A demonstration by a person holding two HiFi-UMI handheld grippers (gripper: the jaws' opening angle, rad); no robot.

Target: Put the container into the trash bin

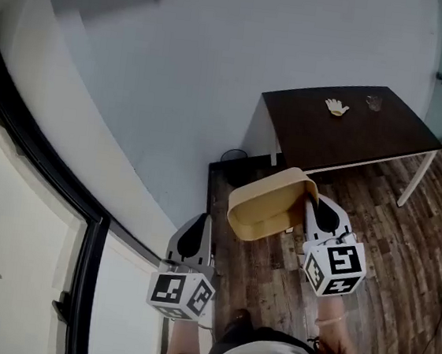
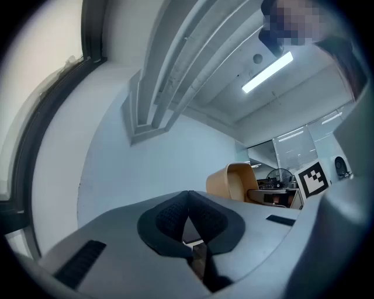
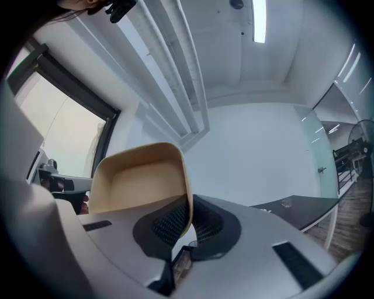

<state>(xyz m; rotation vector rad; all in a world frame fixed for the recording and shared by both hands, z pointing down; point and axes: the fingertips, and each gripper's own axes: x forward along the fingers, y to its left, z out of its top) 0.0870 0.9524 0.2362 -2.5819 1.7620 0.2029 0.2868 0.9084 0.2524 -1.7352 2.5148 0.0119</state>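
A tan, tub-shaped container (image 1: 269, 205) hangs in the air on its side, its hollow facing left. My right gripper (image 1: 314, 204) is shut on its right rim. In the right gripper view the thin wall of the container (image 3: 140, 181) stands pinched between the two dark pads of the right gripper (image 3: 188, 221). My left gripper (image 1: 197, 223) is lower left of the container and apart from it. Its pads meet with nothing between them, as the left gripper (image 2: 187, 215) shows in its own view. A dark, box-like thing (image 1: 238, 166), perhaps the bin, sits on the floor by the wall, partly hidden behind the container.
A dark table (image 1: 383, 143) on white legs stands at the back right with a pale glove (image 1: 337, 107) and a small glass (image 1: 373, 102) on it. A white wall runs behind, a black window frame (image 1: 40, 167) at the left. Wooden floor (image 1: 418, 258) lies below.
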